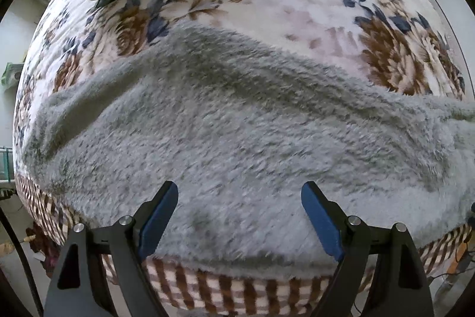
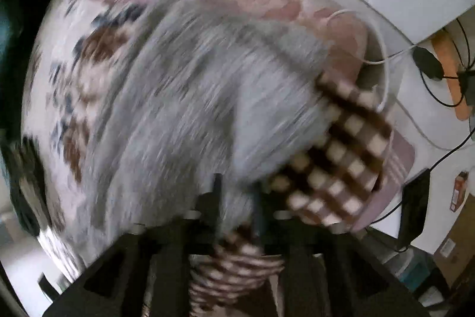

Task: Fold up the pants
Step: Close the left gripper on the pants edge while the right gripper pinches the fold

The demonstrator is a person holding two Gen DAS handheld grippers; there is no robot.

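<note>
Grey fleece pants [image 1: 237,124] lie lengthwise across the bed [image 1: 297,5], directly beneath the spread left gripper [image 1: 239,216], nothing pinched

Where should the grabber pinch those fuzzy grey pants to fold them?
Probably pinch the fuzzy grey pants at the near edge by the checked border of the blanket, coming straight down. That edge lies flat and free, and the open left gripper hangs above it.

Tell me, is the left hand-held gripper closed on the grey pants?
No, the left hand-held gripper stands wide open above the grey pants.
</note>
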